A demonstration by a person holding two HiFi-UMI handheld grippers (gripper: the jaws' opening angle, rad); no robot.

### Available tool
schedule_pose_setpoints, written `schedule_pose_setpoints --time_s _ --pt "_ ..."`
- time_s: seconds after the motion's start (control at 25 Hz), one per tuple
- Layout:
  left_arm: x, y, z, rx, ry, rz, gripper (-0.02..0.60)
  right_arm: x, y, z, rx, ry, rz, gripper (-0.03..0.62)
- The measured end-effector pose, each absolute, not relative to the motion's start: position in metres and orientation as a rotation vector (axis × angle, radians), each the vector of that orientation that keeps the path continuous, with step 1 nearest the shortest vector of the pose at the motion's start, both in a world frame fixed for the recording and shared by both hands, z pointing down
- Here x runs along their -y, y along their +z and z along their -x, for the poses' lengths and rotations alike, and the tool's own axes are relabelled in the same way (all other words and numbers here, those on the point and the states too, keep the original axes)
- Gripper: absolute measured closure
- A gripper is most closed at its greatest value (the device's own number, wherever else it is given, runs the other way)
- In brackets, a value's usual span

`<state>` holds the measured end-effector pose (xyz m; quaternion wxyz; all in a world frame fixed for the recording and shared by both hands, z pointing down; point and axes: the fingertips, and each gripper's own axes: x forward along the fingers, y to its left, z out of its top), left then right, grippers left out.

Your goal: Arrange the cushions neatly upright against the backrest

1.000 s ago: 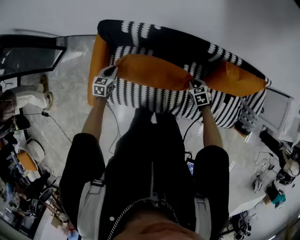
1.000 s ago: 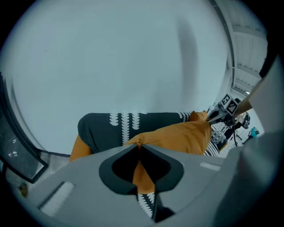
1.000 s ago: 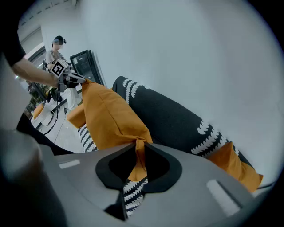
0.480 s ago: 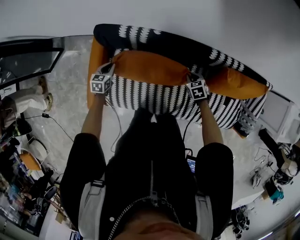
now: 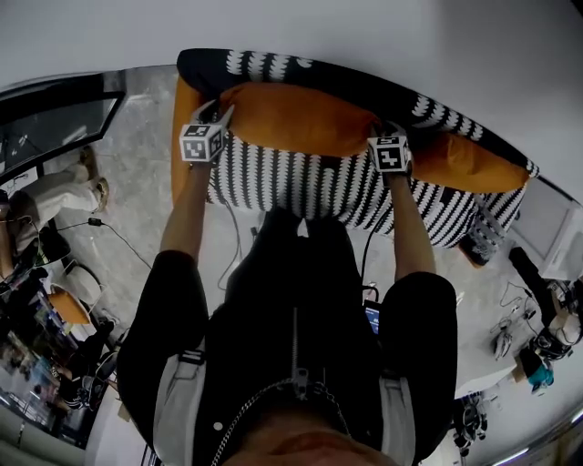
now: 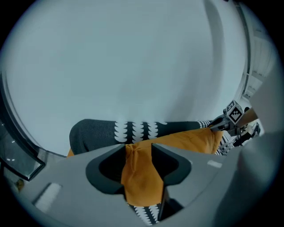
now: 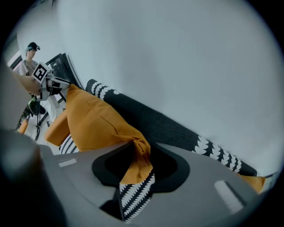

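One long sofa (image 5: pixel 301 187), black with rows of white teeth, whole only in the head view, on a pale marbled floor (image 5: pixel 137 191) before a plain wall (image 5: pixel 364 27). Along its backrest (image 5: pixel 273 65), a large orange cushion (image 5: pixel 301 118) set lengthwise and leaning on the back. Further right, a second orange cushion (image 5: pixel 474 164), its near end close to the first.

Left hand-held gripper (image 5: pixel 221 113) at the big cushion's left end, right hand-held gripper (image 5: pixel 383 132) at its right end, marker cubes facing up.

Only from the gripper views: both pairs of jaws just been opening and now parted, a bunched corner of orange fabric lying between each pair, patterned seat showing below. From the left gripper view, the other gripper small at the cushion's far end. From the right gripper view, the same in mirror, plus a person (image 7: pixel 31 51) standing far off.

Left forearm (image 5: pixel 187 218) and right forearm (image 5: pixel 410 237) stretched straight ahead, roughly parallel, grippers tilted down toward the sofa.
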<state>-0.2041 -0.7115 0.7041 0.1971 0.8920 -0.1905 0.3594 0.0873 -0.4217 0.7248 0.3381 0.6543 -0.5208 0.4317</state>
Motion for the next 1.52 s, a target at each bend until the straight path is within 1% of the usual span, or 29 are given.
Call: schedule_pose_setpoints --time_s 0.12,0.32,0.36,0.4,0.44,0.48,0.52,0.68,0.92,1.2,1.4,1.52 --pt "0.714 0.693 0.188 0.537 0.963 -2.555 0.413 0.427 0.722 -0.107 1.314 1.141 -1.803 0.443" --pt "0.701 0.681 0.169 0.474 0.950 -2.609 0.413 0.421 0.707 -0.115 1.283 1.112 -1.897 0.448" --pt "0.697 0.679 0.167 0.465 0.944 -2.612 0.413 0.418 0.699 -0.118 1.266 1.100 -1.954 0.457" --pt "0.692 0.678 0.166 0.456 0.937 -2.615 0.413 0.414 0.691 -0.122 1.239 1.089 -2.026 0.482" --pt "0.686 0.676 0.166 0.445 0.930 -2.619 0.413 0.409 0.682 -0.126 1.202 1.080 -2.101 0.517" --pt "0.679 0.673 0.167 0.435 0.923 -2.622 0.413 0.403 0.674 -0.129 1.164 1.078 -2.168 0.574" --pt "0.673 0.671 0.170 0.426 0.917 -2.624 0.413 0.398 0.667 -0.129 1.141 1.083 -2.213 0.589" --pt "0.642 0.658 0.187 0.396 0.887 -2.632 0.414 0.385 0.651 -0.098 1.199 1.073 -2.198 0.589" --pt "0.586 0.641 0.218 0.368 0.841 -2.683 0.434 0.351 0.634 -0.041 1.263 1.024 -2.191 0.589" --pt "0.505 0.624 0.237 0.348 0.798 -2.726 0.474 0.302 0.621 0.005 1.348 0.951 -2.190 0.590" --pt "0.428 0.602 0.245 0.356 0.739 -2.758 0.525 0.252 0.605 0.029 1.441 0.904 -2.233 0.591" --pt "0.374 0.583 0.250 0.380 0.698 -2.784 0.571 0.208 0.591 0.043 1.513 0.889 -2.291 0.591"
